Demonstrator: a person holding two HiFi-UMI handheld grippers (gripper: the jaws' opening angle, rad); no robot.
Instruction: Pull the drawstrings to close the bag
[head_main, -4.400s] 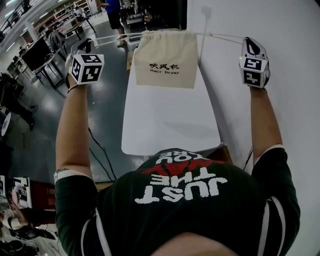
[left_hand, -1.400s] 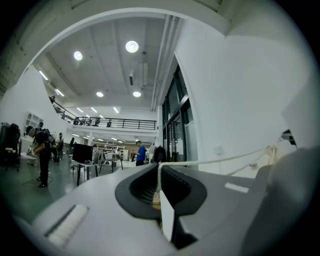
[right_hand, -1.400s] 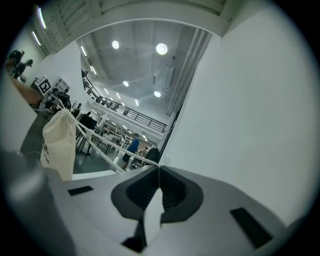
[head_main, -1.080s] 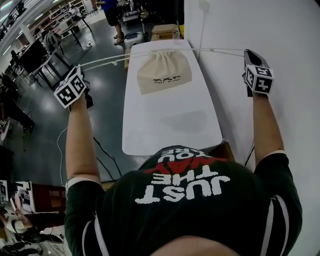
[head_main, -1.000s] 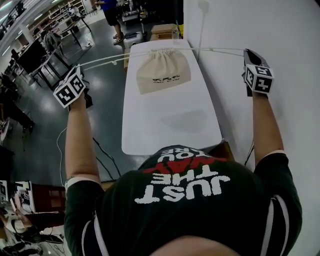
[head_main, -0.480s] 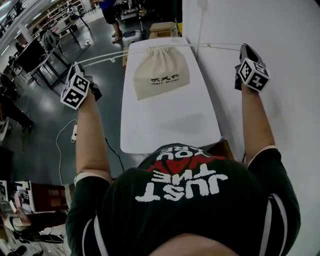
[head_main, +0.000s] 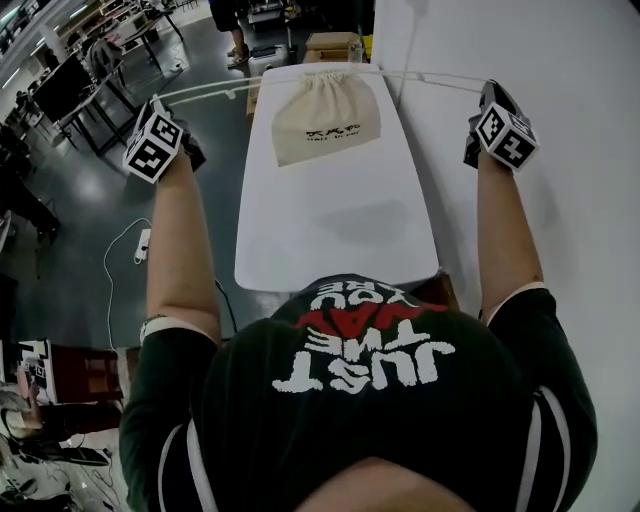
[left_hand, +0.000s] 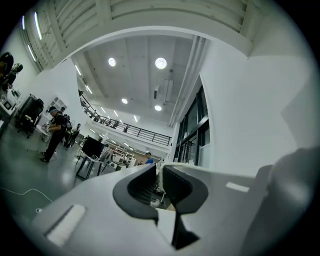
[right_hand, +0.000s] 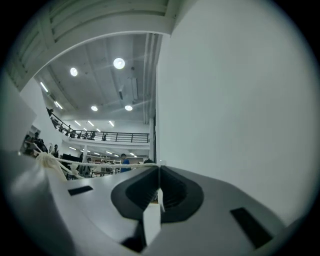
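Observation:
A cream cloth bag (head_main: 326, 118) with dark print lies at the far end of the white table (head_main: 335, 225), its mouth gathered tight (head_main: 331, 77). White drawstrings (head_main: 205, 90) run out from it to both sides. My left gripper (head_main: 165, 102) is held over the floor left of the table; its jaws have just been opening and stand slightly apart (left_hand: 160, 168) with the white cord lying in the gap. My right gripper (head_main: 491, 90) is by the wall on the right, shut (right_hand: 158, 168) on the other drawstring (right_hand: 100, 163), which stretches away to the left.
A white wall (head_main: 560, 120) runs along the table's right side. Cardboard boxes (head_main: 332, 42) stand past the far end. Left of the table is grey floor with a white cable (head_main: 125, 250) and desks (head_main: 70, 85) further off. People stand in the hall (left_hand: 55, 132).
Over the last second both hands have drawn in toward the table and rolled. The left jaws have parted a little. The bag mouth, wide several seconds ago, is now gathered.

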